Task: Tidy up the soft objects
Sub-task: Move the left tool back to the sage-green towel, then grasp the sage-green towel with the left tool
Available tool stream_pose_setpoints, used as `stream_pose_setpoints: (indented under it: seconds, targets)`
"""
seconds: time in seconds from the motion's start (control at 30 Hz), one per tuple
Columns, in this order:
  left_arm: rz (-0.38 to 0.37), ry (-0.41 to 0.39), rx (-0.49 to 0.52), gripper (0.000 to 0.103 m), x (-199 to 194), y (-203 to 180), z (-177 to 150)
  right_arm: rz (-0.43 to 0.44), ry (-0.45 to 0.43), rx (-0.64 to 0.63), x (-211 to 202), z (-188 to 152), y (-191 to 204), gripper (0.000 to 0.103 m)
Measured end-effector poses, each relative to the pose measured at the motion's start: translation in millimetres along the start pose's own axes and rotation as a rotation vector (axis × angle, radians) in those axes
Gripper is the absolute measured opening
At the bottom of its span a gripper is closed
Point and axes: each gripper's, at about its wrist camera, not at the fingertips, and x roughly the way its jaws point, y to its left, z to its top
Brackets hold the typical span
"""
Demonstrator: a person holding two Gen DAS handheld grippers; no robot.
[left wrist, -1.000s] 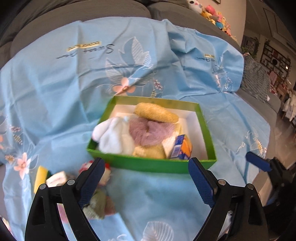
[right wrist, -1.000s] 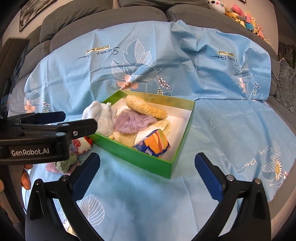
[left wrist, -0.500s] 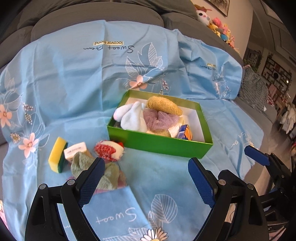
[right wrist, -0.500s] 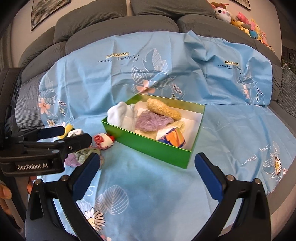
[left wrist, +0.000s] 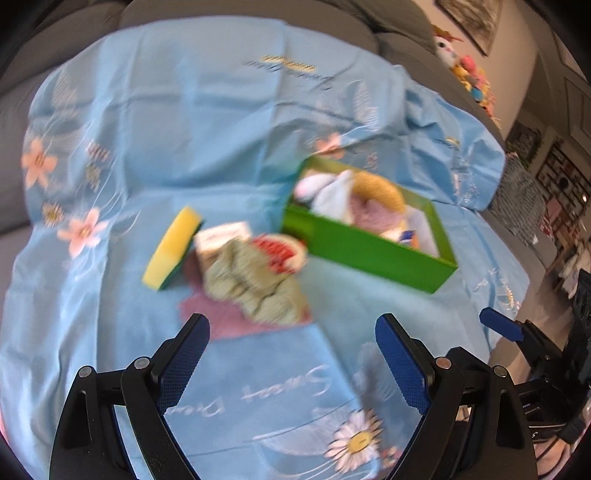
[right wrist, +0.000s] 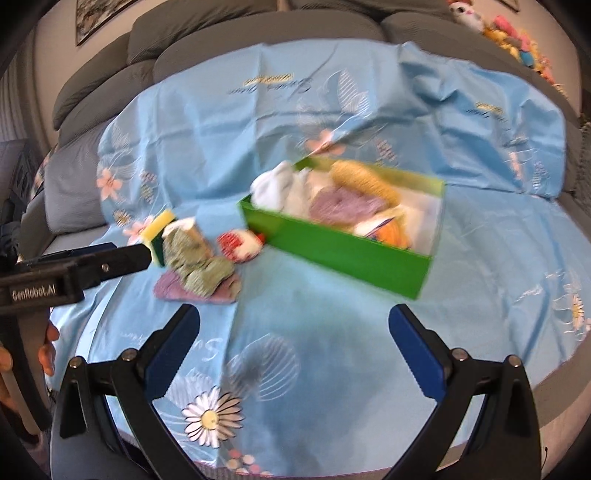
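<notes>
Green box (left wrist: 364,251), already packed with soft items, sits on a blue floral cloth (left wrist: 192,122); a yellow sponge (left wrist: 171,247) and green rag (left wrist: 255,286) lie beside it. Left gripper (left wrist: 291,369) and right gripper (right wrist: 295,354) hover, fingers spread wide, empty.

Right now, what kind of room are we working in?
Most likely a home living room. The work surface is a grey sofa covered by a light blue floral sheet; plush toys line its backrest, and a framed picture hangs on the wall behind.
</notes>
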Motion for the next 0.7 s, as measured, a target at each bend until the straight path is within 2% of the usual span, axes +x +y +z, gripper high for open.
stream_pose_setpoints:
  seconds: [0.17,0.3,0.43,0.53,0.7]
  targets:
    - [-0.046,0.037,-0.067,0.092,9.5,33.1,-18.2,0.102,0.032,-0.063,21.2,-12.2,26.4,0.102]
    - [-0.087,0.024,-0.092,0.092,15.6,46.7,-19.2,0.166,0.048,-0.081,38.6,-16.5,42.5,0.102]
    - [-0.112,0.009,-0.072,0.092,27.7,51.3,-13.3,0.189,0.072,-0.110,60.5,-16.2,55.7,0.101]
    - [-0.124,0.028,-0.069,0.092,46.6,55.3,-5.6,0.200,0.092,-0.107,77.8,-11.2,60.7,0.100]
    - [-0.128,0.050,-0.073,0.091,76.9,61.6,8.1,0.210,0.107,-0.112,104.8,1.2,68.5,0.092]
